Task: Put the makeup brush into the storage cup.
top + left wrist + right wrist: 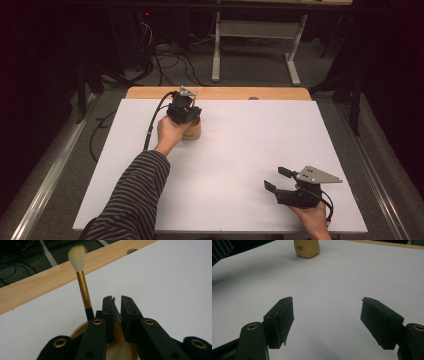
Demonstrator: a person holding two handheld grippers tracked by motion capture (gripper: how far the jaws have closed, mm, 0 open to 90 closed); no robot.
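A tan wooden cup [193, 131] stands on the white tabletop [240, 150] at the back left. My left gripper [185, 114] hovers right over it, pointing down. In the left gripper view its jaws [117, 300] are shut to a thin slit with nothing between them. A brush [83, 290] with a gold ferrule and pale bristles stands upright in the cup [77, 331], just left of the jaws and apart from them. My right gripper [275, 178] rests near the front right edge, open, with bare table between its pads [327, 312]. The cup [307, 248] lies far ahead of it.
A light wooden strip [225, 93] with a round hole [131, 251] borders the far edge of the white sheet. Beyond it are the floor, cables and a white table frame [255, 45]. A striped sleeve [135, 195] crosses the front left.
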